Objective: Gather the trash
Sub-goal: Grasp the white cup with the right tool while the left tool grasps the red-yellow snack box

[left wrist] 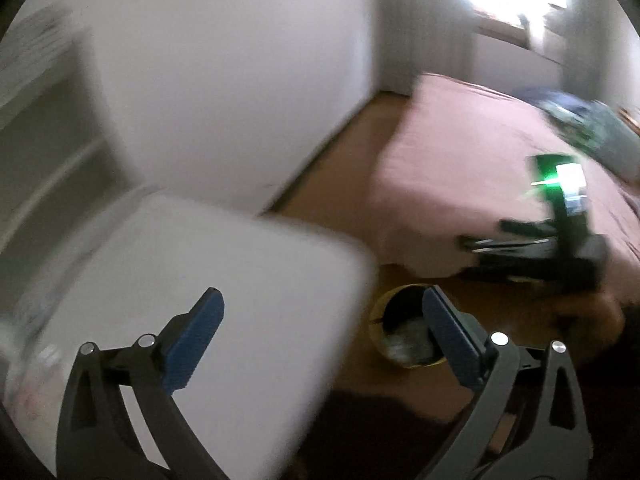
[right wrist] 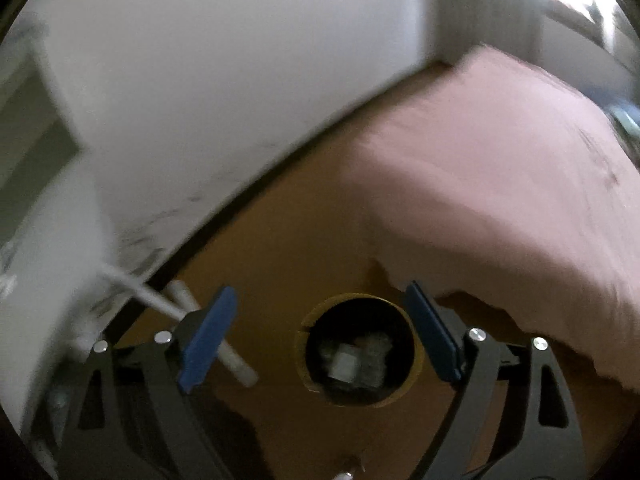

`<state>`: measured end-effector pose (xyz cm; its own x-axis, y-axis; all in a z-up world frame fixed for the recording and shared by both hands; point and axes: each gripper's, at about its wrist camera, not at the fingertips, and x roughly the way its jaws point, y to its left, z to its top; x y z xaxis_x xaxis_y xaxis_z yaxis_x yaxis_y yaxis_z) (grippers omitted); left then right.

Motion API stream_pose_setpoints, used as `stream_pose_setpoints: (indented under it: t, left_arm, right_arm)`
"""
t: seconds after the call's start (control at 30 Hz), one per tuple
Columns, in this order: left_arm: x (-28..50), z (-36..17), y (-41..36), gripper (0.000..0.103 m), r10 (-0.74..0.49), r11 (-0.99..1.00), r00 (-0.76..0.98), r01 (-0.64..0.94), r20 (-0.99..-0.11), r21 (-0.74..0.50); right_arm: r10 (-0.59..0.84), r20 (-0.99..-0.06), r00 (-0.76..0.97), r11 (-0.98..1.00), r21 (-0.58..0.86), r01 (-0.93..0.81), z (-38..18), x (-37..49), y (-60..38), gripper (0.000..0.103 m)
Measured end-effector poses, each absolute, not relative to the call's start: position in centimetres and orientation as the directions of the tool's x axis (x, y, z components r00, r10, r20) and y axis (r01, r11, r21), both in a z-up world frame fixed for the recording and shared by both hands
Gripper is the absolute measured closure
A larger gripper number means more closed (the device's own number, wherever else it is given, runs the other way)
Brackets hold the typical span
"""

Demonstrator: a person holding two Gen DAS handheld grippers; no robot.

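Wooden floor [right wrist: 256, 240] holds trash bin [right wrist: 356, 350] beneath both grippers' wide, empty fingers [right wrist: 208, 340].

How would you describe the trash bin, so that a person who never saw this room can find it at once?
Start at the bed with the pink cover. On the brown wooden floor just off its near corner stands a small round bin, seen from above. Its yellow rim, dark inside and pale crumpled trash set it apart from the white table beside it.

Bare wooden floor [right wrist: 280, 240] lies open around the round yellow bin [right wrist: 356, 350]. The white table [left wrist: 208, 280] crowds its left, the pink bed [right wrist: 500, 184] its right, the wall [right wrist: 220, 100] behind.
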<state>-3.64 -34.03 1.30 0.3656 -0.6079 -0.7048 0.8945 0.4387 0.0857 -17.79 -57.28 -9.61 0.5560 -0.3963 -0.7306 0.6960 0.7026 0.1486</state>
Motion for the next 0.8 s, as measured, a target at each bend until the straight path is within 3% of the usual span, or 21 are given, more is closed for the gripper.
stream_pose_setpoints:
  t: [0.2,0.37,0.53,0.8]
  left_arm:
    - [5.8,1.7,-18.2,0.006,-0.371,0.766,0.593,0.631,-0.715,0.126]
    - [10.8,0.1,-5.1,0.006,-0.187,0.931,0.626,0.358,-0.757,0.066]
    - [11.9,-1.2,3.7,0.006,-0.117,0.981,0.621,0.193,-0.775,0.006]
    - [13.1,-2.7,8.1,0.006,-0.091,0.992,0.607,0.123,-0.789,-0.021]
  right_arm:
    - [-0.104,-0.667,0.738,0.926,0.205,0.317,-3.9,-6.4,-46.0,0.018]
    - [0.139,-0.702,0.698,0.985,0.168,-0.027,-2.6,5.3,-34.6,0.018]
    - [0.197,-0.76,0.62,0.979,0.119,-0.166,-3.7,14.3,-27.0,0.018]
    - [0.139,-0.827,0.545,0.983,0.049,-0.176,-7.1,21.6,-23.4,0.022]
